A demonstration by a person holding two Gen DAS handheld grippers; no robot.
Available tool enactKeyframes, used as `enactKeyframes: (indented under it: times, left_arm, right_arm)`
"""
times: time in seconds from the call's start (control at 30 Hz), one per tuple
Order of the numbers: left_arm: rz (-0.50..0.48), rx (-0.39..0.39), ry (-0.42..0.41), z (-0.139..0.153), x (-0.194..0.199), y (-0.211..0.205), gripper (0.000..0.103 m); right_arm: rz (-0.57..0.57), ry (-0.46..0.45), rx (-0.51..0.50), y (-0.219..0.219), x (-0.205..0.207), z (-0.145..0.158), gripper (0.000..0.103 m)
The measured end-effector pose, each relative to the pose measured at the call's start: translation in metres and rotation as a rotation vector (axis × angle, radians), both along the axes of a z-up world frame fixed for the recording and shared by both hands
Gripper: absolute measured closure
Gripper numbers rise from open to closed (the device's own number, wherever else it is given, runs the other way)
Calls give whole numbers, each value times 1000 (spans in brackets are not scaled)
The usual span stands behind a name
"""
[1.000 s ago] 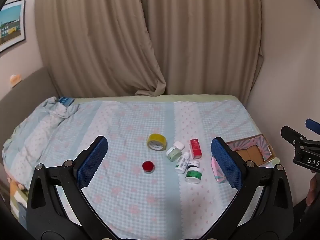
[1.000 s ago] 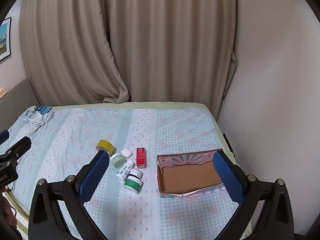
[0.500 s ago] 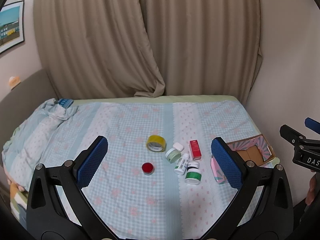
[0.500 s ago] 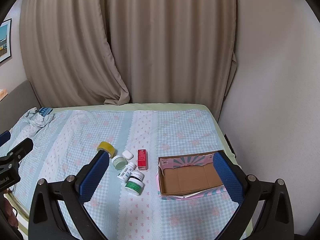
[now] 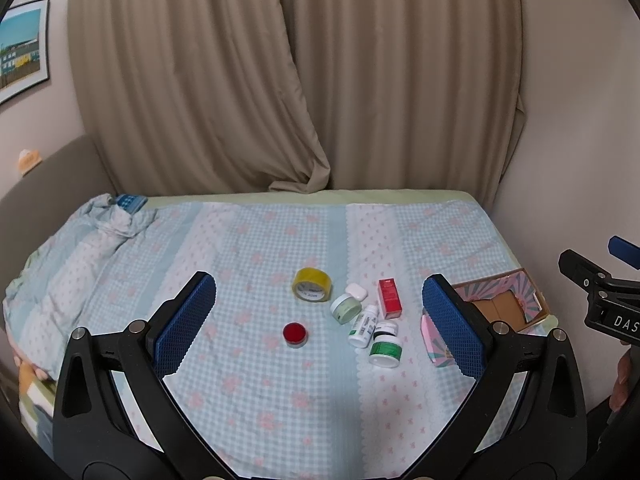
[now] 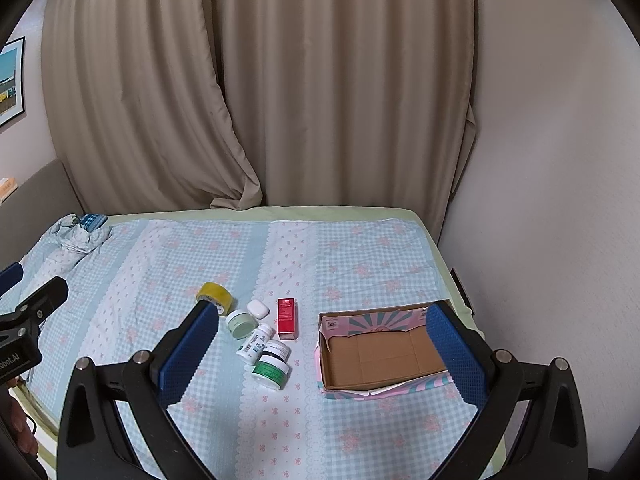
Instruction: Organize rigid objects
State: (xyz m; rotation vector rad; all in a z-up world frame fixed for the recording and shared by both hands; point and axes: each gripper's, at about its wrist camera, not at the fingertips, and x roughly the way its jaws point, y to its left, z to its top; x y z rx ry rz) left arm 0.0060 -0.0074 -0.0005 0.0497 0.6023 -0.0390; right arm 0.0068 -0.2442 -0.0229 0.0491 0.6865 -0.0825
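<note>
On the checked bedspread lies a cluster: a yellow tape roll (image 5: 312,285) (image 6: 214,296), a pale green jar (image 5: 345,307) (image 6: 241,323), a white earbud case (image 5: 356,291) (image 6: 258,308), a red box (image 5: 389,298) (image 6: 287,318), a white bottle on its side (image 5: 363,325) (image 6: 254,343) and a green-labelled jar (image 5: 385,349) (image 6: 271,369). A small red-lidded tin (image 5: 295,334) lies apart to the left. An open pink cardboard box (image 6: 384,354) (image 5: 504,306) sits to the right. My left gripper (image 5: 320,328) and my right gripper (image 6: 320,356) are both open, empty, held above the bed.
Beige curtains (image 6: 256,92) hang behind the bed. A wall (image 6: 552,200) runs along the bed's right side. Crumpled bedding with a blue item (image 5: 128,201) lies at the far left corner. A framed picture (image 5: 22,48) hangs on the left wall.
Both views have shifted slightly; the objects sit a little higher in frame and nothing on the bed has moved. Both grippers stay open.
</note>
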Motion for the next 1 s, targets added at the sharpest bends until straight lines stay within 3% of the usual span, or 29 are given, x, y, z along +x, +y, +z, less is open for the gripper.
enactKeyframes:
  times: [1.0]
  left_arm:
    - [7, -8, 6, 2, -2, 2, 0]
  right_arm:
    - [1, -3, 10, 1, 1, 2, 0]
